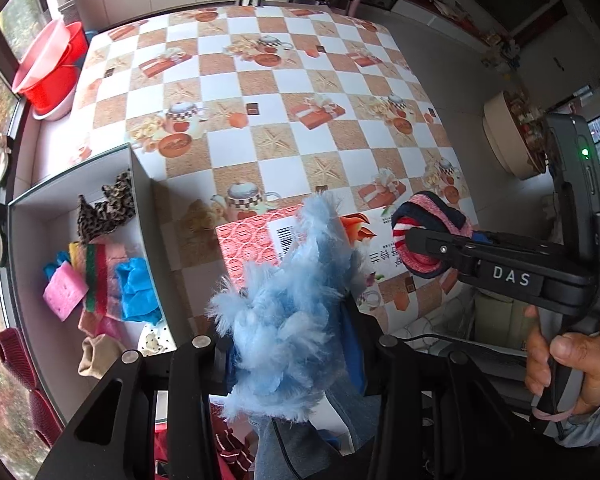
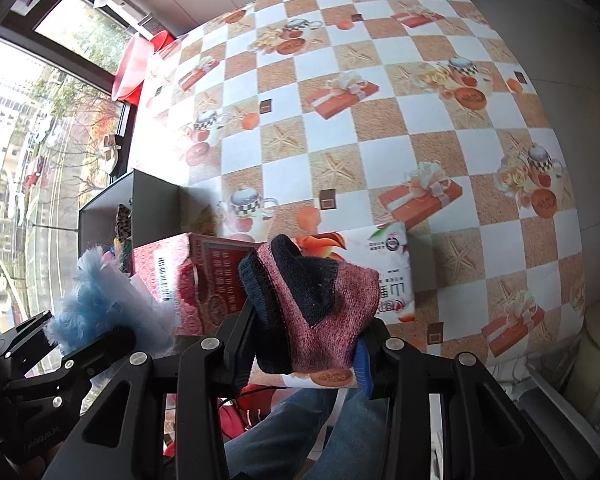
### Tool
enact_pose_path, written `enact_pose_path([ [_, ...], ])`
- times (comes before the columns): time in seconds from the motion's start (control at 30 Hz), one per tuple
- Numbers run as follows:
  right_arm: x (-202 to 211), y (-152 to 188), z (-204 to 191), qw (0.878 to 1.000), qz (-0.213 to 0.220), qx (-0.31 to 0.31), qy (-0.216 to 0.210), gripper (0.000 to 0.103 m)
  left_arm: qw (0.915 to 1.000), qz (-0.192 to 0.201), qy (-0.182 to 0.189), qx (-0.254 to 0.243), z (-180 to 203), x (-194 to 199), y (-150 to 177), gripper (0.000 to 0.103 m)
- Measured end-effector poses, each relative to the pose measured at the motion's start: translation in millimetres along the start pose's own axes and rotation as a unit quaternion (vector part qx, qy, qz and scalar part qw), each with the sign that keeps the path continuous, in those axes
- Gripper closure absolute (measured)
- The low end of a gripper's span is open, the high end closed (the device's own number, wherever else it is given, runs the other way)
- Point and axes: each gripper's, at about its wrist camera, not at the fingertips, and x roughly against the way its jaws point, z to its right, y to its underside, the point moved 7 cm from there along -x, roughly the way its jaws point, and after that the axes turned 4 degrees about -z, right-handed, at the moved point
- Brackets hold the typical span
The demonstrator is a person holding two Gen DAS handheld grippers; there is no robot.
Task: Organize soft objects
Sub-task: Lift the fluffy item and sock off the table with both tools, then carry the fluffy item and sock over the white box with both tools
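Left wrist view
Left hand-held gripper point(image 1: 296, 344): pinching the fluffy blue item point(image 1: 284, 312) between its two fingers, held above the near edge of the desk point(image 1: 284, 92).
Right hand-held gripper point(image 1: 414, 246): at the right, clamped on a pink and navy sock point(image 1: 430, 220); a hand point(image 1: 564, 364) grips its handle.
Open box point(image 1: 140, 184): on the left of the desk, holding a leopard-print cloth point(image 1: 106, 208), a pink sponge point(image 1: 65, 290), a crumpled blue piece point(image 1: 138, 290) and other soft bits.
Red carton point(image 1: 248, 244): just beyond the blue item, partly hidden by it.

Right wrist view
Right hand-held gripper point(image 2: 308, 344): fingers pressed on the pink and navy sock point(image 2: 320, 304), over the near desk point(image 2: 380, 128) edge.
Tissue pack point(image 2: 392, 276): lying on the desk right behind the sock, beside the red carton point(image 2: 204, 280).
Left hand-held gripper point(image 2: 100, 332): near left, gripping the fluffy blue item point(image 2: 96, 300).
Open box point(image 2: 148, 208): behind the carton, by the window point(image 2: 32, 152).
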Motion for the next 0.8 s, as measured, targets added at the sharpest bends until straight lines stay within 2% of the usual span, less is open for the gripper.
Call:
enact_pose_path([
  [0.4, 3.9, -1.8, -50.4, 0.998, 0.002, 0.055, 0.009, 0.061, 0.9988, 0.02, 0.004, 0.045, -38.7, 12.1, 16.3, 0.059],
  [0.8, -3.9, 0.5, -93.0, 0.994, -0.005, 0.106, 0.012, 0.061, 0.9935, 0.028, -0.003, 0.11, -89.5, 17.2, 39.0, 0.059],
])
